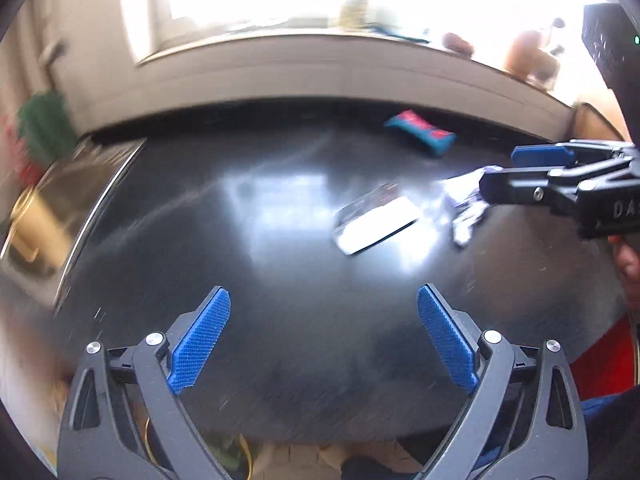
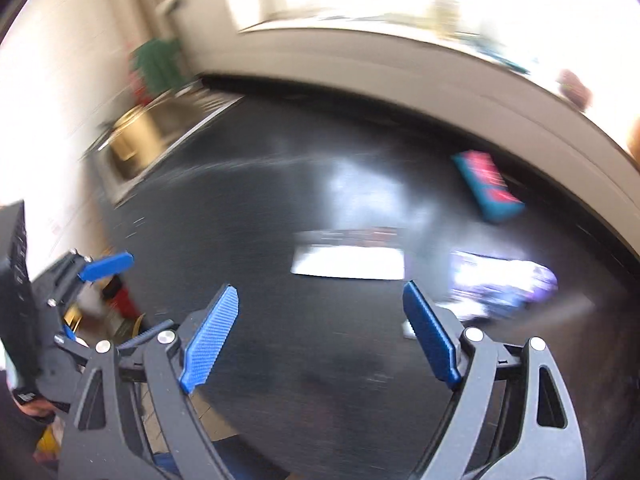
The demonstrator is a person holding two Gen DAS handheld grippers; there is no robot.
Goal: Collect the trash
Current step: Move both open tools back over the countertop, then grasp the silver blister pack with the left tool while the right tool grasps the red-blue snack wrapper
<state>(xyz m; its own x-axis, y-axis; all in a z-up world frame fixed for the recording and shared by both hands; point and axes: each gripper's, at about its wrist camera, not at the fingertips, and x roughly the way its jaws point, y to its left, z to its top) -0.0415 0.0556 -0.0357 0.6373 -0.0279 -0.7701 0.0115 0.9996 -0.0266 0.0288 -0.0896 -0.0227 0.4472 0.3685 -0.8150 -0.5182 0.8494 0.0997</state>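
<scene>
Dark glossy countertop [image 1: 280, 280] runs below a bright window, with a sink [image 1: 60, 200] at its left end. On it lie a teal-and-pink packet [image 1: 420, 132] near the back wall, a shiny flat wrapper [image 1: 376, 224] and crumpled foil [image 2: 504, 284] beside it. Left gripper [image 1: 324, 336] and right gripper [image 2: 320, 332] both hover with jaws wide and empty.

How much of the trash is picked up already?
None that shows. Both grippers are open and empty: the left gripper and the right gripper hang over the dark counter. Three pieces are left on it: a teal wrapper, a shiny flat packet and a crinkled silver wrapper. Nothing is in hand yet.
</scene>
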